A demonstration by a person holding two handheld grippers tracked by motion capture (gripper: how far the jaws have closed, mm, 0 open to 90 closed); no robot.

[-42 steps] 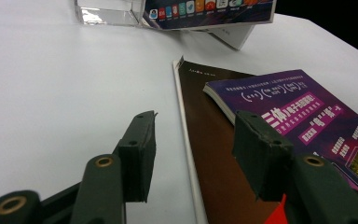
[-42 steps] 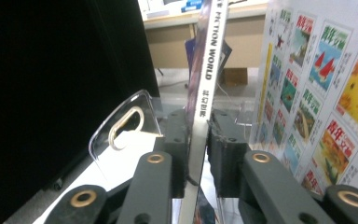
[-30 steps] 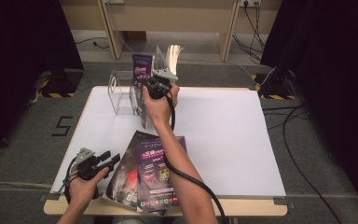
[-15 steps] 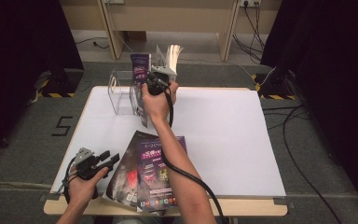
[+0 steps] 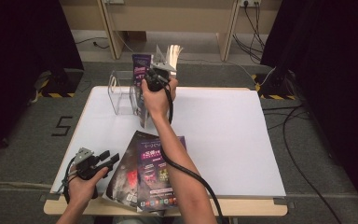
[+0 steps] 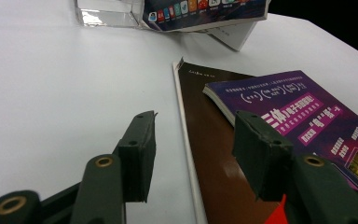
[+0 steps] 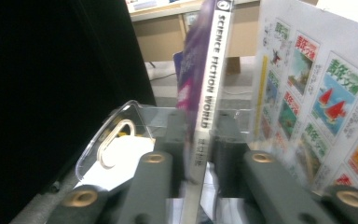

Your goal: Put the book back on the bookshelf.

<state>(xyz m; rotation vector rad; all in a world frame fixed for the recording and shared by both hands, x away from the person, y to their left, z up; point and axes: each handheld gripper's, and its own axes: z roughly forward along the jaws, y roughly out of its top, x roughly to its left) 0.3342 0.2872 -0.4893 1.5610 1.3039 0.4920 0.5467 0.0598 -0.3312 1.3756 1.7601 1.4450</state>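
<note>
Right claw (image 7: pixel 200 154) clenched on upright purple magazine (image 7: pixel 205 93) in clear acrylic holder (image 5: pixel 121 95); left claw (image 6: pixel 193 149) released, empty.

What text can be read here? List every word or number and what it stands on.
"SCIENCE FICTION WORLD": spine of the upright magazine between the right hand-held gripper's jaws.
"5": floor marking left of the table.
Purple magazine cover: Chinese title, too blurred to read.
Comic-cover page: print too small.

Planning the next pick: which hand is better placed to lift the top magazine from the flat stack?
Left. The left gripper rests open beside the stack's top magazine, while the right gripper is shut on the upright magazine at the clear holder.
</note>
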